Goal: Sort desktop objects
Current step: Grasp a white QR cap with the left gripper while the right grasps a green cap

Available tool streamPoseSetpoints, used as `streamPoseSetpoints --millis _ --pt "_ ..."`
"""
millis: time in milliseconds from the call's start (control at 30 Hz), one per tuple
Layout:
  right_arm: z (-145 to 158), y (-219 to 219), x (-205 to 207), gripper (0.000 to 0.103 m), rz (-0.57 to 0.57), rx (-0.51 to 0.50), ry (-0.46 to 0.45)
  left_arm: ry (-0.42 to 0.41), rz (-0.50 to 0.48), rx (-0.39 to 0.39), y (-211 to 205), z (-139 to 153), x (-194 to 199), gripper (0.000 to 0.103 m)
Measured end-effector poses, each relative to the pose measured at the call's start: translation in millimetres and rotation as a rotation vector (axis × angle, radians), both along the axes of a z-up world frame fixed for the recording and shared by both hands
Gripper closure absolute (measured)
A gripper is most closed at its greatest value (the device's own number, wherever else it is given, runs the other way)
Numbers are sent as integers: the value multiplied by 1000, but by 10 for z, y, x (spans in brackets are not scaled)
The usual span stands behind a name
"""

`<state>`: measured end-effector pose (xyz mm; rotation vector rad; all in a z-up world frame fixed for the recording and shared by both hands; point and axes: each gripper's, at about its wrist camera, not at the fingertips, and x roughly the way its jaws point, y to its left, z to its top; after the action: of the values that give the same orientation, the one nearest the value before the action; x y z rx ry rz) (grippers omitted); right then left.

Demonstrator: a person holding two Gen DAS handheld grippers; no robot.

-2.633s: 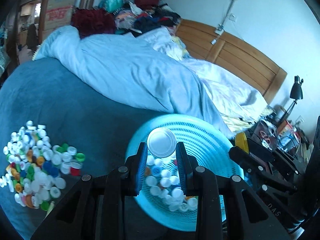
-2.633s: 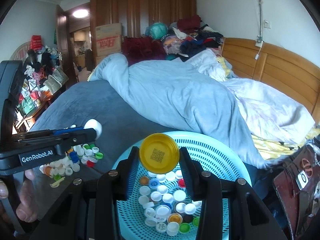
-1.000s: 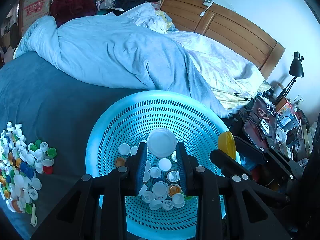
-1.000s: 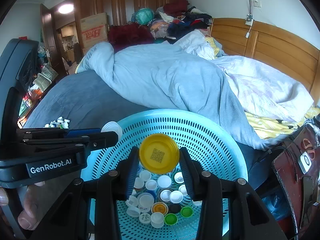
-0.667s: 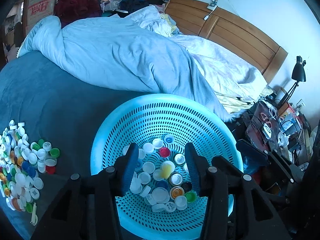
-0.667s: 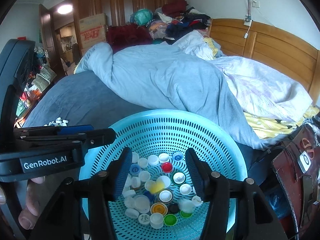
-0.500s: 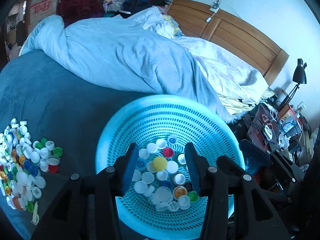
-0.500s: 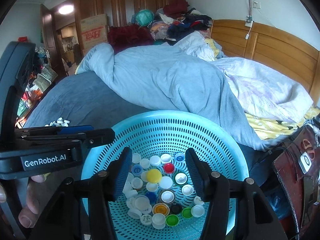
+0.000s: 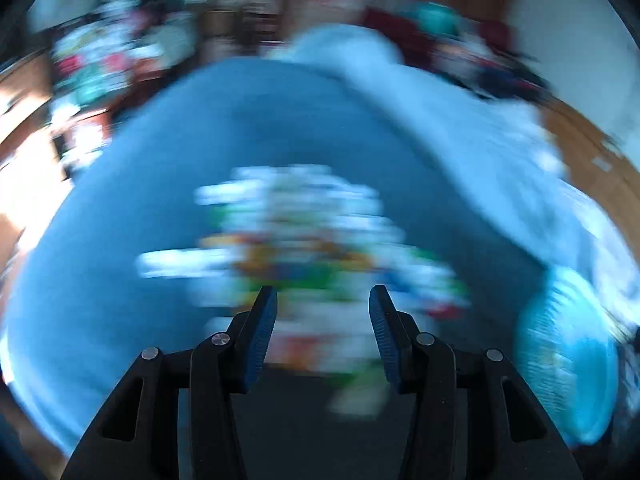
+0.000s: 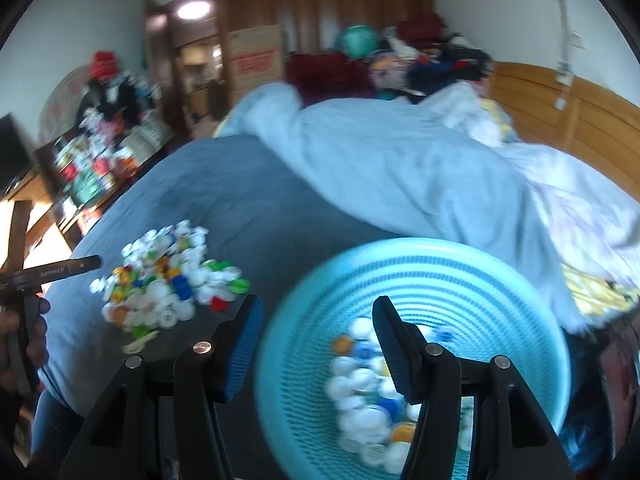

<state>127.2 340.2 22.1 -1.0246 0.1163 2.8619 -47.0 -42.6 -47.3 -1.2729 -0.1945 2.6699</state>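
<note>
A pile of mixed bottle caps (image 10: 168, 280) lies on the dark blue bedspread (image 10: 240, 196). In the blurred left wrist view the pile of caps (image 9: 304, 248) sits straight ahead of my left gripper (image 9: 322, 300), which is open and empty. My right gripper (image 10: 317, 312) is open and empty, over the left rim of the light blue perforated basket (image 10: 440, 268). The basket holds several caps (image 10: 360, 392). The basket edge shows at the right of the left wrist view (image 9: 568, 360). The left gripper's arm (image 10: 60, 270) shows at the far left of the right wrist view.
A light blue duvet (image 10: 400, 168) is heaped across the bed behind the basket. A wooden headboard (image 10: 560, 120) runs along the right. Cluttered shelves (image 10: 100, 152) stand at the left. A cardboard box (image 10: 256, 56) and clothes are piled at the back.
Both grippers opened and dropped the white and yellow caps into the basket. The left gripper has since swung fast to the left, facing the cap pile. The right gripper has shifted left too.
</note>
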Motion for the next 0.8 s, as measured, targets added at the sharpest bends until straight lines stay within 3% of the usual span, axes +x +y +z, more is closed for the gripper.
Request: streamPoseSetpoints --millis 100,167,300,500,600,633,800 --pt "-79 -281 -170 41 57 15 -27 -78 152 -6 -826 -440 -206 63" --pt "-138 -466 -274 41 86 35 -47 -101 179 -8 -1055 -639 -281 63" --pt "-262 -778 -492 41 120 55 -97 -152 86 -36 -1150 -1034 -539 71" --pt "-386 -1085 -808 41 158 81 -140 -100 -28 -105 -973 -1176 -809 73" --pt "-449 -1201 -942 41 179 91 -157 -97 -43 -106 -964 -1183 -967 74" --pt "-469 -1222 -981 41 181 91 -156 -107 -46 -111 -965 -1195 -1005 79" --pt "-598 -1121 -1169 43 159 10 -144 -65 -23 -76 -1089 -1093 -838 79"
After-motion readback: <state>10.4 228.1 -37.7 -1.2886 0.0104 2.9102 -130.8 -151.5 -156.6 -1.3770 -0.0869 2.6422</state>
